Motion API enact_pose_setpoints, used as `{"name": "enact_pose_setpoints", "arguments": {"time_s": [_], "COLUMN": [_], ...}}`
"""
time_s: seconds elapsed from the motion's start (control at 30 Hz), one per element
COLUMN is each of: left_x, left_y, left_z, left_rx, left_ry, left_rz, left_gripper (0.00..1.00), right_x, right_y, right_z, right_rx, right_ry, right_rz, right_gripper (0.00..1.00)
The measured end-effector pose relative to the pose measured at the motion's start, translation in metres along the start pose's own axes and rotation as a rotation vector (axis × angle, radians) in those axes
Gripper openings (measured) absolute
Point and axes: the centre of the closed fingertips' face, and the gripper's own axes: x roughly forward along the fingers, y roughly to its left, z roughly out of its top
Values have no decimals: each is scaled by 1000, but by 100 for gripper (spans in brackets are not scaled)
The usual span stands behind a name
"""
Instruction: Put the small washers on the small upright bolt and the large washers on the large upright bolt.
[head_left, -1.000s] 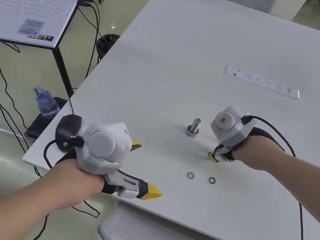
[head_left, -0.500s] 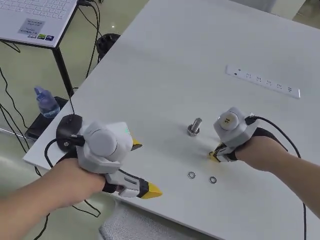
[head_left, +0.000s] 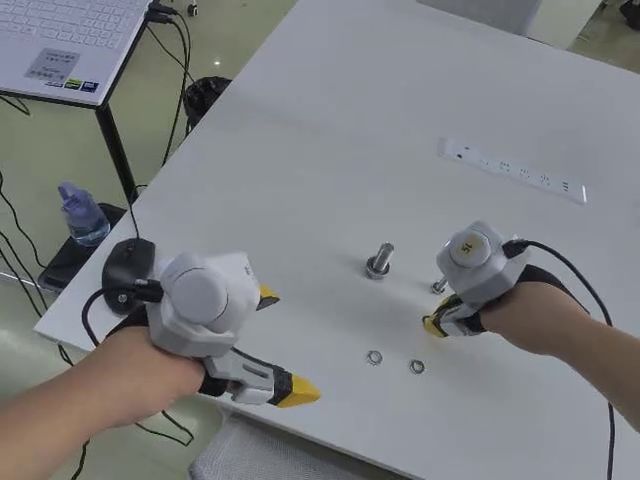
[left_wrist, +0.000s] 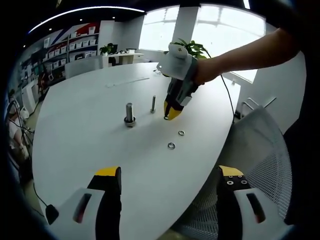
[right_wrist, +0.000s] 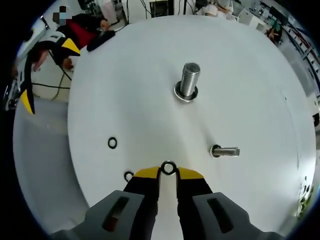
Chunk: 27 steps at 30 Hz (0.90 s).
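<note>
"What has the right gripper (right_wrist: 168, 173) got?"

"A washer (right_wrist: 168, 168), pinched between its yellow tips. It's down near the table (head_left: 330, 120), close to the small bolt (right_wrist: 225, 151). The large bolt (right_wrist: 189, 82) stands farther off."

"And the left gripper (left_wrist: 170, 175)?"

"Jaws spread wide with nothing in them, at the table's near edge."

"Any others lying about?"

"2 on the white top, a loose washer (head_left: 374, 357) and a second loose washer (head_left: 417, 367) just beside it."

No writing can be read with certainty. The round yellow sticker (head_left: 470, 246) on top of the right gripper (head_left: 433, 325) carries dark marks, too small to read. The laptop (head_left: 70, 25) labels (head_left: 48, 66) are also illegible.
</note>
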Motion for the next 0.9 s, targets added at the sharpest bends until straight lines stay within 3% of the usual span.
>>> {"name": "enact_pose_setpoints", "arguments": {"time_s": [0.23,0.53,0.9], "left_x": [2,3,6], "left_y": [0,5,5], "left_z": [10,15,15], "left_rx": [9,15,11], "left_ry": [-16,-13,-7], "left_rz": [-2,7,12], "left_gripper": [78,78,78], "right_x": [-19,-29,-51], "right_y": [-12,-22,-36], "right_z": [-15,-19,5], "right_rx": [21,39,23], "right_ry": [2,-9,-47], "right_rz": [-17,-30,-47], "right_gripper": [13,13,13]}}
